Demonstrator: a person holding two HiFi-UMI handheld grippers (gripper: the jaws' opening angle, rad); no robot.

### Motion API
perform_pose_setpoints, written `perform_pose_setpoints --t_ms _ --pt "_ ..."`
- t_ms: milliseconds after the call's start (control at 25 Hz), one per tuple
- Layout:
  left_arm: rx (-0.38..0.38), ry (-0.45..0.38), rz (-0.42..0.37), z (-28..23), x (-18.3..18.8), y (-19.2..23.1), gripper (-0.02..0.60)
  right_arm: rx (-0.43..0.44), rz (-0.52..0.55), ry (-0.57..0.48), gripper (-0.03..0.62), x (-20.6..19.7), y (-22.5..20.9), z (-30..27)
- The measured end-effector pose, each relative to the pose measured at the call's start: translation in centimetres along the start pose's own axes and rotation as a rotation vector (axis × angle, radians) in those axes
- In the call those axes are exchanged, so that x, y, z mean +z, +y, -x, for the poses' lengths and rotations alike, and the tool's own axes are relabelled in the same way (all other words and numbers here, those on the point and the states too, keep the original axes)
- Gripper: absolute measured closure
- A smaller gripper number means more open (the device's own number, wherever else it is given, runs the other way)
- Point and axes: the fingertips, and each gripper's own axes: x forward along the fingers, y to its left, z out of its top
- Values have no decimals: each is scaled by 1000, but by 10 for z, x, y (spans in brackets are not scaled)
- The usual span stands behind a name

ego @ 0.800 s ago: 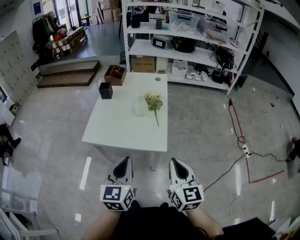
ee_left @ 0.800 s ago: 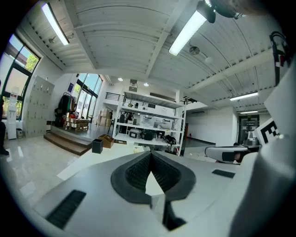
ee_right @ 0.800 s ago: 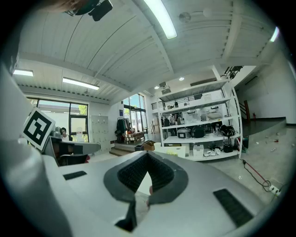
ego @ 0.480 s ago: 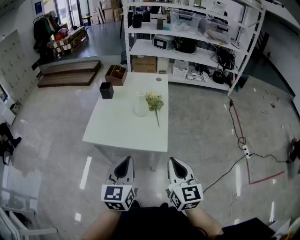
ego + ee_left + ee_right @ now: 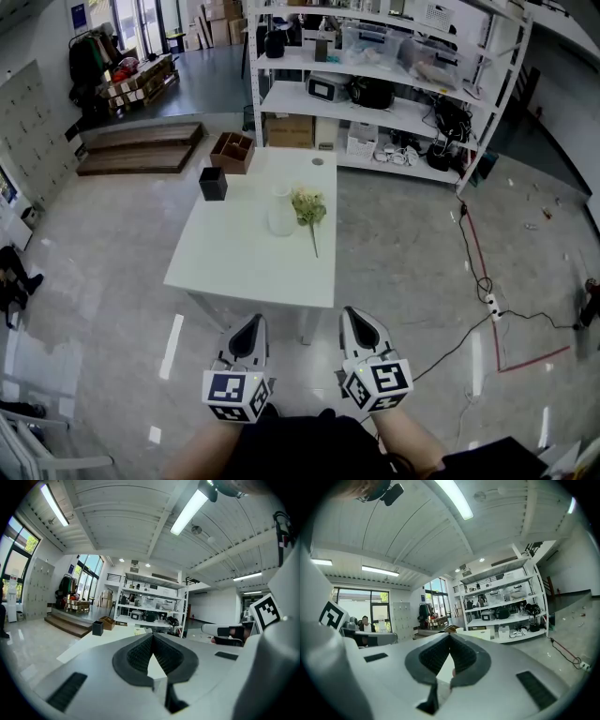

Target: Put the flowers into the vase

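Observation:
A white vase [image 5: 281, 212] stands upright near the middle of the white table [image 5: 234, 262]. Just right of it lie the flowers [image 5: 307, 204], pale blooms with a thin stem running toward the near edge. Both grippers hang low in the head view, well short of the table. My left gripper [image 5: 251, 323] is shut with nothing in it, tips meeting [image 5: 152, 634]. My right gripper [image 5: 351, 315] is also shut and empty, tips together [image 5: 450, 635]. Each gripper points roughly level toward the table.
A black box [image 5: 213, 183] sits at the table's far left corner, a brown crate [image 5: 231, 149] behind it. White shelving [image 5: 375, 84] full of gear stands beyond the table. Cables and a power strip [image 5: 489, 300] lie on the floor at right. Wooden steps [image 5: 136, 150] are far left.
The right gripper has shifted slightly right and toward me in the head view. The left gripper, vase and flowers have not moved.

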Motion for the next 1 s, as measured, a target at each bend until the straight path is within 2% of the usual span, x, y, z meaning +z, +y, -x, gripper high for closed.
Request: perform_pose_setpoints --t_ms 360,800,1000 --pt "5 37 0 -10 -14 -18 578 27 -42 48 592 -21 -14 9" --pt "69 66 3 -15 -29 -53 578 84 -77 83 592 -31 -54 22" --pt "82 61 8 -27 -26 -50 578 93 -76 82 592 -28 -59 10"
